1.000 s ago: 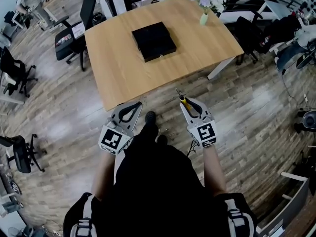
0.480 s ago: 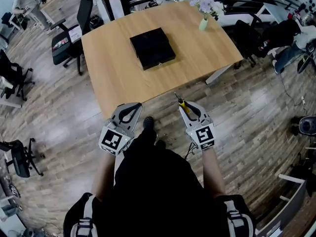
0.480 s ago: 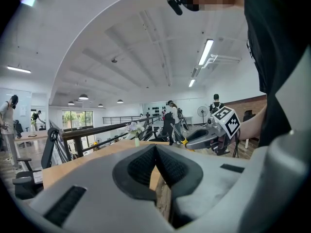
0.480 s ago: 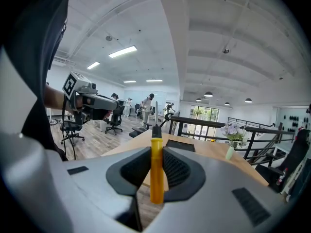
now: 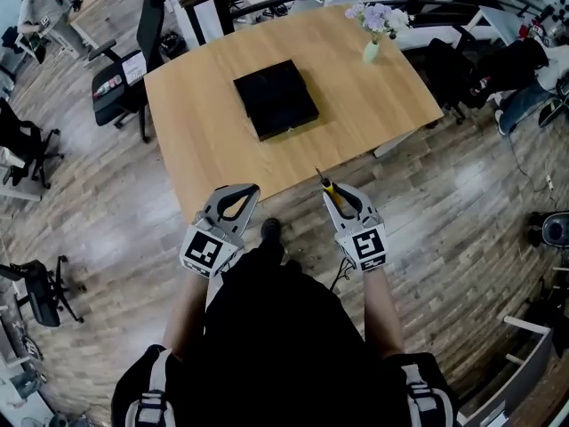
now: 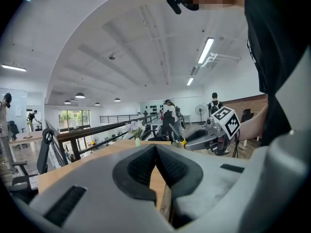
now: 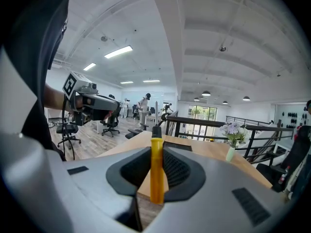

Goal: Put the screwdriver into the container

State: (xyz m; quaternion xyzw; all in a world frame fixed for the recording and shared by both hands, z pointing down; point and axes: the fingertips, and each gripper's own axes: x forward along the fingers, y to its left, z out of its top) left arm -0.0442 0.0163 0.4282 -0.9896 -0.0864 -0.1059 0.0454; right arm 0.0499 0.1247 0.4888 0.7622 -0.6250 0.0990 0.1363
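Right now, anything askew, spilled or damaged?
Nothing stands out. The black container lies flat on the wooden table, the flower vase stands upright, and the right gripper holds the yellow screwdriver straight between its jaws. The left gripper is shut, empty.

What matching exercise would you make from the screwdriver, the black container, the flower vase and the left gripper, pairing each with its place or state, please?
Things:
1. screwdriver
2. container
3. vase
4. left gripper

Places or states:
a. by the far right corner of the table
b. jaws together, nothing between them
c. clamped in the right gripper
d. near the middle of the table

Pairs: 1-c, 2-d, 3-a, 4-b.
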